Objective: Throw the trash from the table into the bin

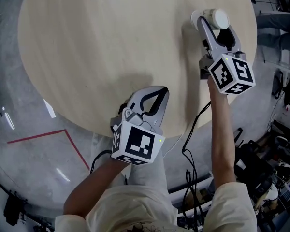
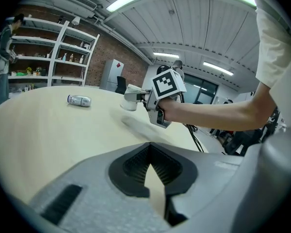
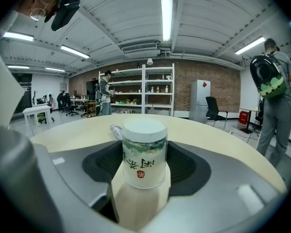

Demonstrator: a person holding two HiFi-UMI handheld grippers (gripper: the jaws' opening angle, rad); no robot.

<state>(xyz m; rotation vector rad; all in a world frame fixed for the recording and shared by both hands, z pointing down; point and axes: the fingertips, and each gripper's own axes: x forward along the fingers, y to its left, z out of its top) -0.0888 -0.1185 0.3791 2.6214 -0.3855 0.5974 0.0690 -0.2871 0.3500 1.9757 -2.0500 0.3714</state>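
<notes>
A white paper cup (image 3: 144, 147) with green print is clamped between the jaws of my right gripper (image 3: 144, 173). In the head view this cup (image 1: 216, 17) and the right gripper (image 1: 213, 24) are over the far right part of the round wooden table (image 1: 101, 47). A small plastic bottle (image 2: 79, 100) lies on its side farther across the table, and its end shows behind the cup (image 3: 115, 129). My left gripper (image 1: 163, 92) hovers at the table's near edge, shut with nothing in it (image 2: 149, 147).
A person with a backpack (image 3: 274, 89) stands right of the table. Shelves (image 3: 157, 89) and a fridge (image 3: 200, 98) line the brick back wall. Cables (image 1: 193, 178) and red floor tape (image 1: 43, 135) lie below the table's near edge.
</notes>
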